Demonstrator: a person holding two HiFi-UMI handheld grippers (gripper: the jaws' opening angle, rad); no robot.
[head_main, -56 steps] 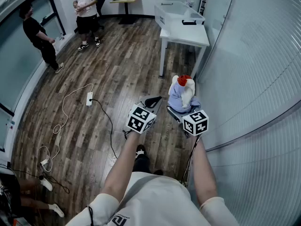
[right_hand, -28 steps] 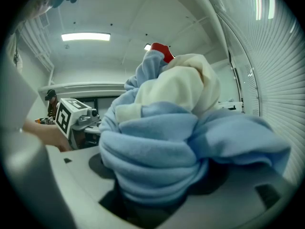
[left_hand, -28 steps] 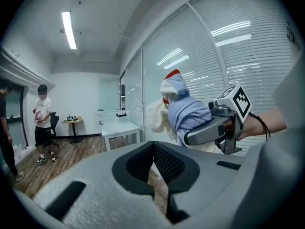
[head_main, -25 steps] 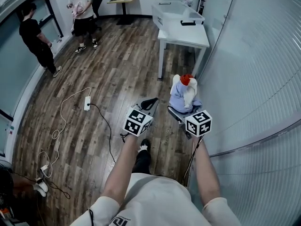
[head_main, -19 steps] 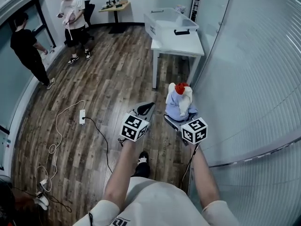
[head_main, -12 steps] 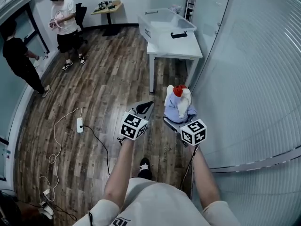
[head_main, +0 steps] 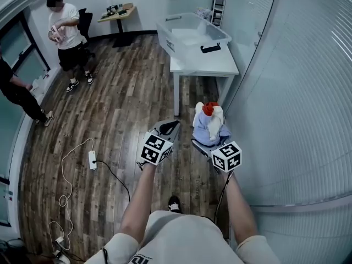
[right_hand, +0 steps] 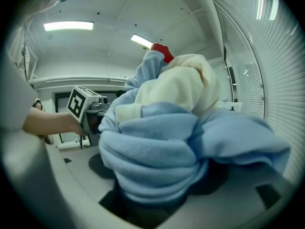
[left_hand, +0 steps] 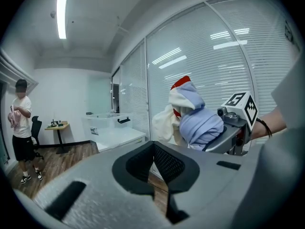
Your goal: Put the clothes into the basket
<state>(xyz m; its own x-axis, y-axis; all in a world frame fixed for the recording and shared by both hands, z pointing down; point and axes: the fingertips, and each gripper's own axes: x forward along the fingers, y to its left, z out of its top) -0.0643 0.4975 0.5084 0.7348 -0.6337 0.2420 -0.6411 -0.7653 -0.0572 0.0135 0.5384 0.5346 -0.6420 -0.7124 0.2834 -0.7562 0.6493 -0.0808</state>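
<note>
My right gripper [head_main: 208, 135] is shut on a bundle of clothes [head_main: 209, 124]: light blue cloth, a cream piece and a red bit on top. The bundle fills the right gripper view [right_hand: 162, 142], bulging out between the jaws [right_hand: 157, 194]. My left gripper [head_main: 168, 128] hangs beside it at the left, shut and empty, its pads meeting [left_hand: 153, 160]. The basket, a clear plastic bin [head_main: 190, 34] with a black handle, stands on a white table [head_main: 212, 65] ahead of both grippers. The left gripper view also shows the bundle [left_hand: 195, 118] and the bin [left_hand: 102, 120].
A glass wall with blinds [head_main: 297, 92] runs close along the right. Two people [head_main: 65, 26] stand far left by a window. A power strip [head_main: 92, 159] and white cable lie on the wood floor at the left. A small desk [head_main: 118, 12] stands at the back.
The table and bin have come nearer as I walked forward. Both grippers keep their places, the bundle still in the right one. The people have drifted to the left.
</note>
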